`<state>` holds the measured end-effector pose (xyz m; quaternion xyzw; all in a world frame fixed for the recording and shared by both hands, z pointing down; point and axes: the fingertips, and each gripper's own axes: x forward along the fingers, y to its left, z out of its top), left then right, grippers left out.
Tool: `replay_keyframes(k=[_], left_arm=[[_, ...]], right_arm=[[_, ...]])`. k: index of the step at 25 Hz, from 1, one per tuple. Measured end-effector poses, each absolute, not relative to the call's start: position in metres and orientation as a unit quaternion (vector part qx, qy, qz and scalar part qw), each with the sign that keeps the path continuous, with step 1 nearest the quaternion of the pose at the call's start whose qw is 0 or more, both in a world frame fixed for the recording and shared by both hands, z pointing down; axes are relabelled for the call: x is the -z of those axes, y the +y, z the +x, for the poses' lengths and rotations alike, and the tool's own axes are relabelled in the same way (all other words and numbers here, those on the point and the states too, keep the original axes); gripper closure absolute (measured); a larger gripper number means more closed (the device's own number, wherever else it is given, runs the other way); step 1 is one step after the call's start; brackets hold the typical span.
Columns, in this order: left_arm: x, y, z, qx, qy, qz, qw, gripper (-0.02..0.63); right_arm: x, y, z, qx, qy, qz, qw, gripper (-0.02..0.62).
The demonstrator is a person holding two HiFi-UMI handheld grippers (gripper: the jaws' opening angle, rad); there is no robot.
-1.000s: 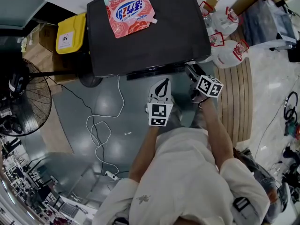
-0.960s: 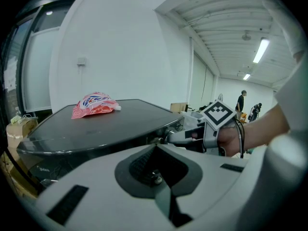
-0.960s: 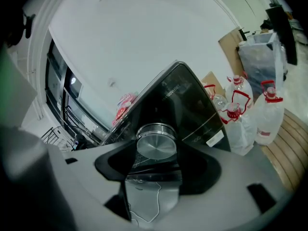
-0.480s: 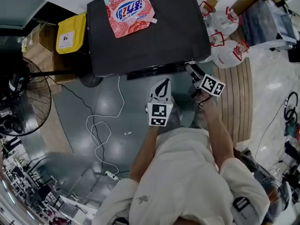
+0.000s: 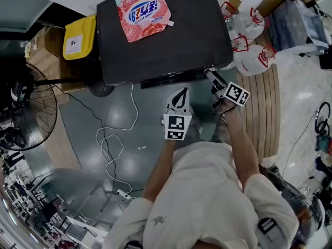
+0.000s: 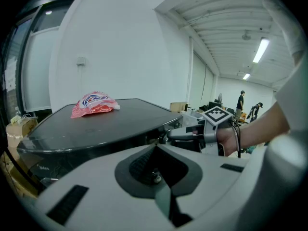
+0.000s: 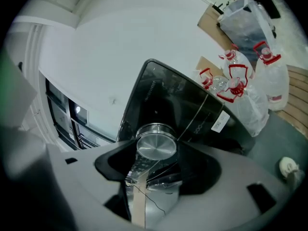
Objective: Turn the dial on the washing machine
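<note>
Black glossy-topped washing machine [image 5: 171,40] is seen in head view, right gripper [image 5: 215,80] at its front right corner, left gripper [image 5: 179,98] nearby, off it. Left gripper view: jaws are pressed together, empty. Right gripper view: round brushed-metal dial [image 7: 155,146] on machine's front is pinched btwn jaws.

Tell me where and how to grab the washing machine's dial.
Grip the dial by its round rim, one jaw on each side, coming straight at its flat face. It is a short metal disc standing out from the front of the washing machine.
</note>
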<state>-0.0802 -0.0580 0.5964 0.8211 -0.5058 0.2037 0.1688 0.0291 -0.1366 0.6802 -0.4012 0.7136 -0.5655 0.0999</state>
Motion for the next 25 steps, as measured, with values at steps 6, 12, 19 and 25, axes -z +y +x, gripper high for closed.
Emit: replay_keyframes(k=[6, 12, 19, 25], left_arm=[[-0.5977, -0.0592, -0.0813, -0.203, -0.506, 0.821, 0.170, 0.594], [-0.5961, -0.0589, -0.0814, -0.204, -0.505, 0.821, 0.168, 0.594], [-0.5979, -0.0583, -0.0824, -0.205, -0.506, 0.821, 0.169, 0.594], [-0.5990, -0.0578, -0.0823, -0.206, -0.505, 0.821, 0.170, 0.594]], right_arm=[[-0.6818, -0.1376, 0.0280, 0.583, 0.702, -0.389, 0.130, 0.321], [-0.6818, -0.1365, 0.0289, 0.603, 0.683, -0.377, 0.165, 0.321], [-0.6841, -0.1376, 0.0306, 0.614, 0.669, -0.370, 0.197, 0.321], [-0.6836, -0.1391, 0.0306, 0.625, 0.649, -0.365, 0.234, 0.319]])
